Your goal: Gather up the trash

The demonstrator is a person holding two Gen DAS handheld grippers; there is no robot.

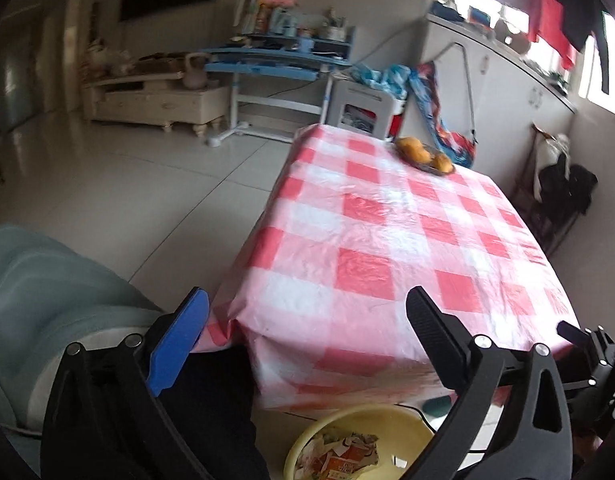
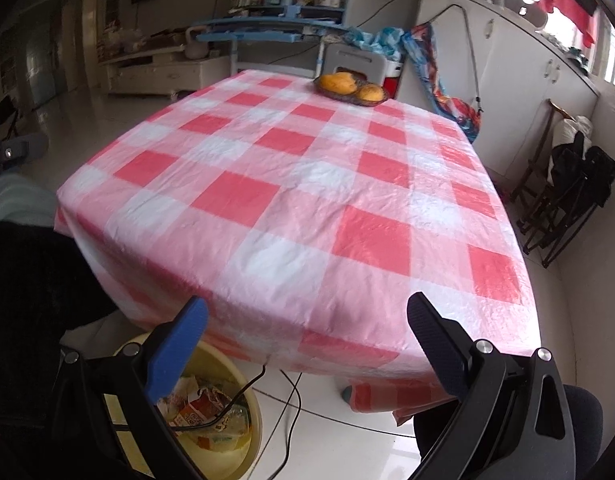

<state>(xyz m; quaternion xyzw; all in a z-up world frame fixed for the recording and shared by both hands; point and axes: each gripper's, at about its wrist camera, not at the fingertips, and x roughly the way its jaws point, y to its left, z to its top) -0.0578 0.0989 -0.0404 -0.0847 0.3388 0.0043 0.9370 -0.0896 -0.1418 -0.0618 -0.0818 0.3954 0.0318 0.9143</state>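
Observation:
A yellow basin (image 1: 307,440) stands on the floor below the table's near edge, with crumpled paper and a torn orange carton (image 1: 343,456) in it. The right wrist view shows the same basin (image 2: 253,412) and its trash (image 2: 203,404) at the lower left. My left gripper (image 1: 307,296) is open above the basin and the table's near corner, with nothing between its fingers. My right gripper (image 2: 307,302) is open too, empty, over the near edge of the table. The table (image 2: 307,184) has a red and white checked plastic cloth with no trash on it.
A dish of orange fruit (image 2: 349,86) sits at the table's far edge. A black cable (image 2: 291,392) runs from under the cloth across the floor and into the basin. A person's dark trouser leg (image 1: 211,420) is beside the basin. Folded chairs (image 2: 563,200) stand to the right.

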